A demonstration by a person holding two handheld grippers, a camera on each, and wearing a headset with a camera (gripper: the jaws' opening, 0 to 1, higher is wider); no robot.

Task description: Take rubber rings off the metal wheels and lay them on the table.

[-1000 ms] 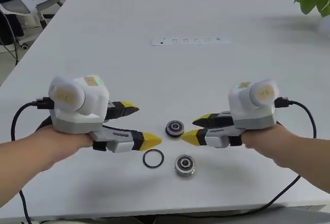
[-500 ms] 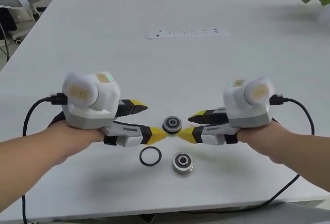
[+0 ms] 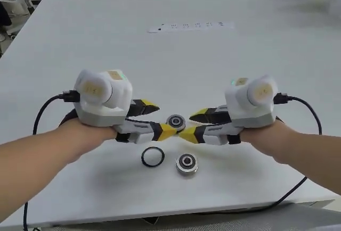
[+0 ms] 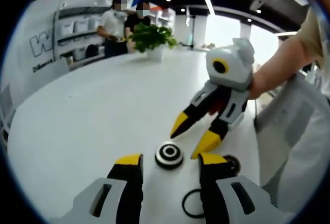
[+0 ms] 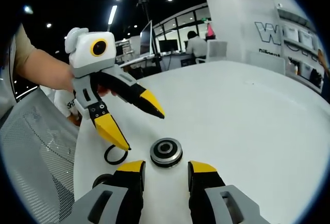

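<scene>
Black ring (image 3: 153,157) lay freed on surface (image 3: 240,55); far wheel (image 3: 176,122) looked still ringed, between left gripper (image 3: 161,118) and right gripper (image 3: 188,124), both with fingers (image 3: 168,131) apart.

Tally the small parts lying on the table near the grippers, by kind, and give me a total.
Metal wheels: 2, the farther wheel and the nearer wheel
Loose rubber rings: 1
Total: 3
</scene>
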